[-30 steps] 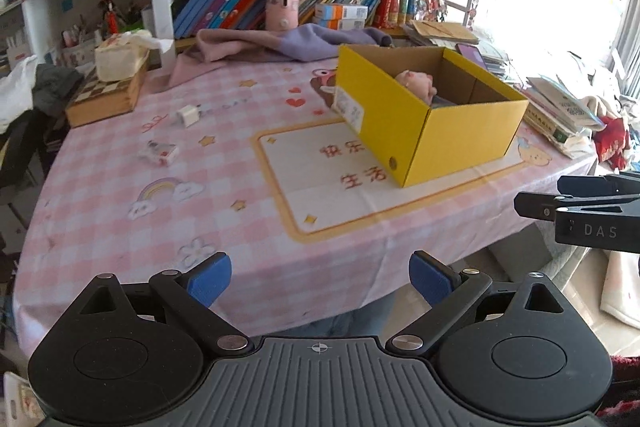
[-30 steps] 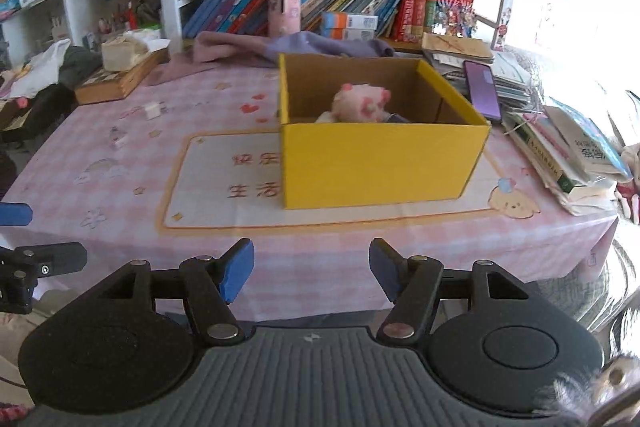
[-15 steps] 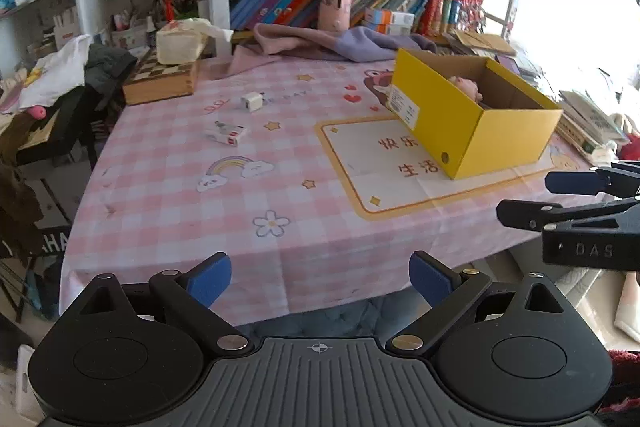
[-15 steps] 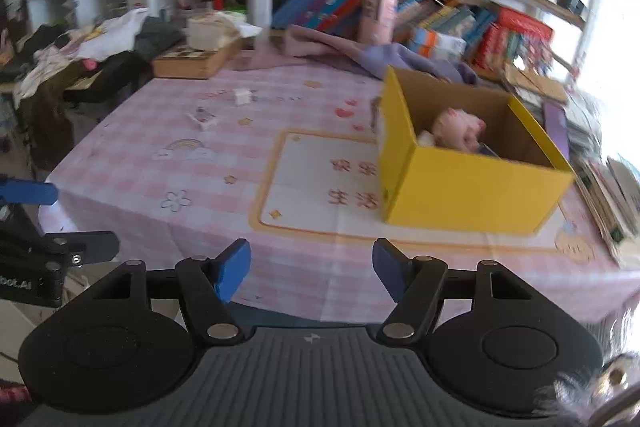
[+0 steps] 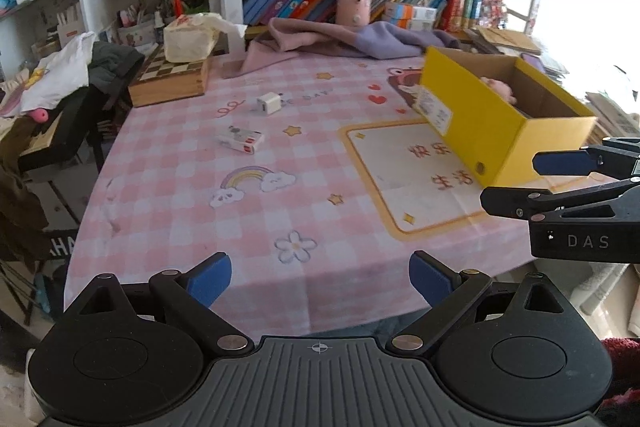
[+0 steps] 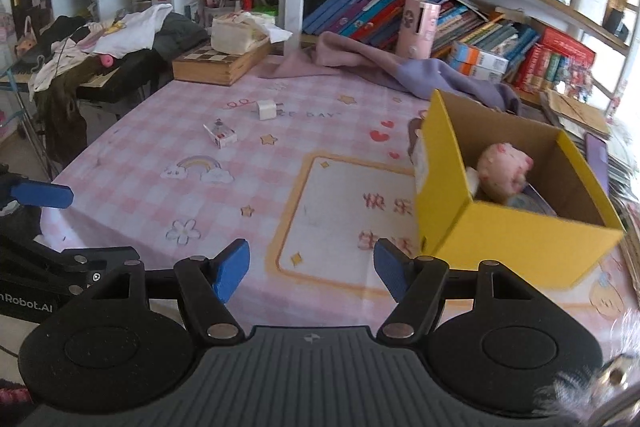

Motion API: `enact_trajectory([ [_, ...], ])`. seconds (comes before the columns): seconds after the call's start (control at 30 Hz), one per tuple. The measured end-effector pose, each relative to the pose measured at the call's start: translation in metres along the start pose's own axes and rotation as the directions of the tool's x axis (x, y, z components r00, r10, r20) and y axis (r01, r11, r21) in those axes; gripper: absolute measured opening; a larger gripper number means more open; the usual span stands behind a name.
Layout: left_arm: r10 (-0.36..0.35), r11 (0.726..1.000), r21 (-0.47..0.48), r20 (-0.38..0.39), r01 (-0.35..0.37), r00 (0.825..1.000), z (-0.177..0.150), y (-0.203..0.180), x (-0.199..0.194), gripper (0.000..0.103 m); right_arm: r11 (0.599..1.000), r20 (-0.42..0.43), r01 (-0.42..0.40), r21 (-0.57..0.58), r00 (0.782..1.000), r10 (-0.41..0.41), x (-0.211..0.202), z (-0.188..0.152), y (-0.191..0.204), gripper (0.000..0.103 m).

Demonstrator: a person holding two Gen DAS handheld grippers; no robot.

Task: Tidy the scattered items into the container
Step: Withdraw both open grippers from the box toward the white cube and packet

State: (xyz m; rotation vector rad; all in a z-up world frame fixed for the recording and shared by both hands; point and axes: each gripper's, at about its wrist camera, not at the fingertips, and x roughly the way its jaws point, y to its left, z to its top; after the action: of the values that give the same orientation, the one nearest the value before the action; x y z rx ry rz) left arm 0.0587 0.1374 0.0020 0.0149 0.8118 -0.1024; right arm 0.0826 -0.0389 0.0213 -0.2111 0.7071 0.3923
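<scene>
While both grippers hang back at the near edge of the counter [image 5: 320,227], neither holds anything: the left gripper [image 5: 320,277] has its jaws spread wide and empty, and the right gripper [image 6: 311,267] likewise stands released with nothing between its blue pads. Beyond them lies bare pink checked cloth, then the printed mat on which the yellow box [image 6: 516,239] stands, off to the right, open at the top. It already contains a pink plush toy [image 6: 505,171] and some further items too indistinct to name. Further out on the left half of the counter, well apart from the box, two loose items remain: a small flat carton [image 5: 241,139] with red marks, lying on its broad face, and just beyond it a white charger cube [image 5: 268,103]. Both appear light and rigid. The carton is probably thin card and could crush under a hard squeeze; a grip across its narrow sides looks soundest. The cube is smooth plastic and may slip, so its two flat opposite faces are the likely hold. At the far edge sit a chessboard case [image 5: 170,81] with a tissue pack on top, a crumpled purple cloth [image 5: 352,41], and shelves of books behind. The task looks partly done, with two items outstanding.
</scene>
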Motion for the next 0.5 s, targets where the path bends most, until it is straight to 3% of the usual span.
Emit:
enact_trajectory([
  [0.5, 0.116, 0.991, -0.057, -0.018, -0.117, 0.993, 0.072, 0.021, 0.097, 0.097, 0.992, -0.046, -0.129, -0.005, 0.991, 0.129, 0.117, 0.083, -0.033, 0.067],
])
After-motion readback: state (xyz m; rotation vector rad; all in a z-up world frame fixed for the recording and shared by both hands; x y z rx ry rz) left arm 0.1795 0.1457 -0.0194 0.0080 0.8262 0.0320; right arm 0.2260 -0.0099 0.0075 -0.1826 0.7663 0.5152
